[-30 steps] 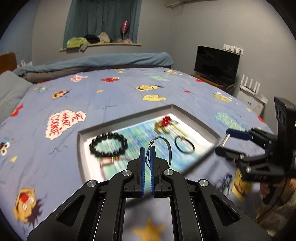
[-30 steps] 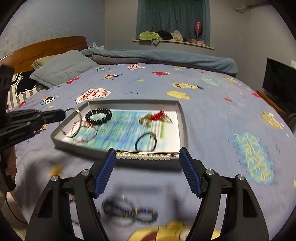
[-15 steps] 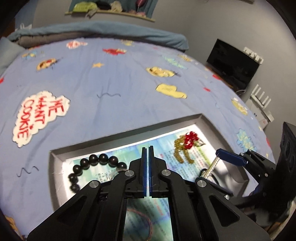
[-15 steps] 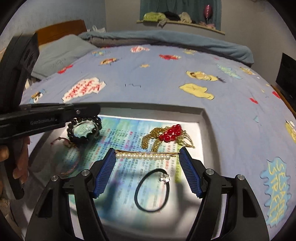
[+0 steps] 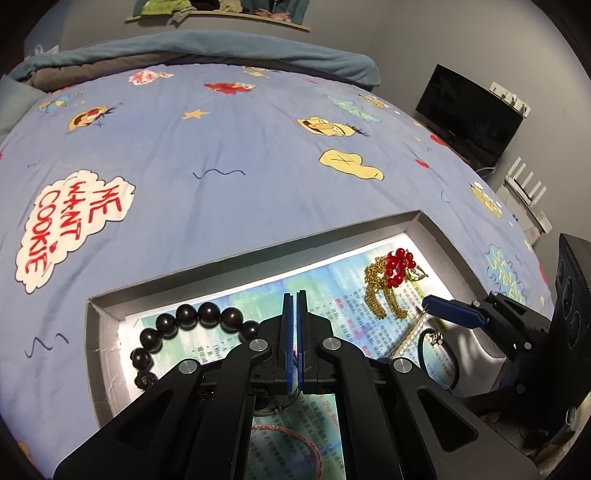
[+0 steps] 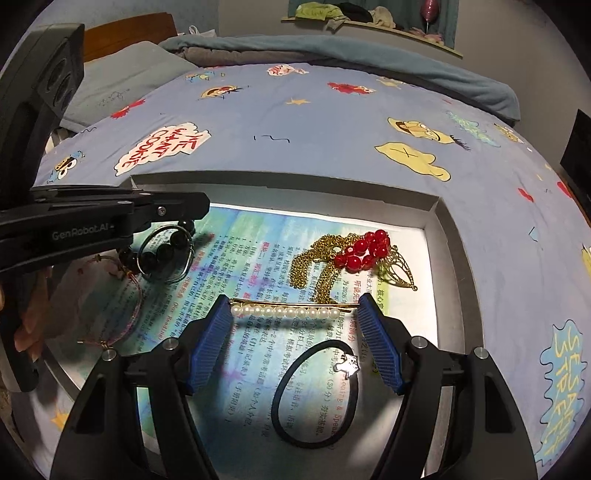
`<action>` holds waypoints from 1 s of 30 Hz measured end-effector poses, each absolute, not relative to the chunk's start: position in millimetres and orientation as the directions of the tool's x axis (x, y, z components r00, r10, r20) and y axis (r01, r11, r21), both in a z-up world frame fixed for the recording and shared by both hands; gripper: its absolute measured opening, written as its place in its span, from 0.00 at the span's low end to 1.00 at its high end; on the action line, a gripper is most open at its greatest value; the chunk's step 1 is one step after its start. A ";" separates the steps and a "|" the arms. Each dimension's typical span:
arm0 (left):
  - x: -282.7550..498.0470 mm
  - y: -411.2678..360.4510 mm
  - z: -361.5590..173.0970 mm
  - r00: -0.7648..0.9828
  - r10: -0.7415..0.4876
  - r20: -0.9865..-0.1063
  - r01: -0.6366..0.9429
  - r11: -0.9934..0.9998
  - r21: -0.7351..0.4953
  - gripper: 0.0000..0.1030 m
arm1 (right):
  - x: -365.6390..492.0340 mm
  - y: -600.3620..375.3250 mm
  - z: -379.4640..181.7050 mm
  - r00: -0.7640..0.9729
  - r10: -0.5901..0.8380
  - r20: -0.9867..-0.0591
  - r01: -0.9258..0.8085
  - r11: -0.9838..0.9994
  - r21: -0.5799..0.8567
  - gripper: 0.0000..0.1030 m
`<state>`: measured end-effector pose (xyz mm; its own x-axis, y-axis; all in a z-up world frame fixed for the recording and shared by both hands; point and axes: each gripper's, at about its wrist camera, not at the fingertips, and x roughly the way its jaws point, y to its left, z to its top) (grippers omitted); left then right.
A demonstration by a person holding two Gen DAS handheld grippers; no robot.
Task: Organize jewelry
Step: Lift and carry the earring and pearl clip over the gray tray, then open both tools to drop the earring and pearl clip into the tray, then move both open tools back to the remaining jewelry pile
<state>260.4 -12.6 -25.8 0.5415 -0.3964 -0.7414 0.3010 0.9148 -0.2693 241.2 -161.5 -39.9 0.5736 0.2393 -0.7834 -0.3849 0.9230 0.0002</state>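
Between the right gripper's (image 6: 295,332) spread blue fingers a pearl hairpin (image 6: 286,312) is clamped end to end, above the grey tray (image 6: 441,236). Left gripper (image 5: 294,332), fingers pressed together, pinches a thin metal ring (image 6: 165,255), its own body mostly hiding it.

A shallow grey tray (image 6: 439,221) lies on the cartoon-print bed (image 6: 332,140).

cartoon-print blue bedsheet (image 5: 229,155), grey pillow (image 6: 122,85), black tv (image 5: 469,118), wooden headboard (image 6: 129,33)
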 end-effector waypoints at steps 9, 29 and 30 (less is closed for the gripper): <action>246.9 -14.8 -17.6 0.551 -0.367 -0.749 0.295 0.926 -0.236 0.15 | 225.6 -170.2 -25.3 0.611 0.245 -0.752 -0.381 0.925 -0.009 0.78; 162.1 9.5 17.8 0.674 -0.249 -0.696 0.241 0.964 -0.113 0.79 | 145.7 -217.0 9.1 0.690 0.243 -0.682 -0.344 0.939 -0.013 0.91; 157.5 10.6 19.6 0.679 -0.244 -0.692 0.239 0.965 -0.105 0.80 | 143.2 -218.3 10.2 0.692 0.244 -0.680 -0.344 0.939 -0.013 0.91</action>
<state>157.5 10.6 19.6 0.6790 -0.2440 -0.6924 0.2394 0.9652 -0.1054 143.2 -218.3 10.2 0.6917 0.2437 -0.6798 -0.3439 0.9389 -0.0133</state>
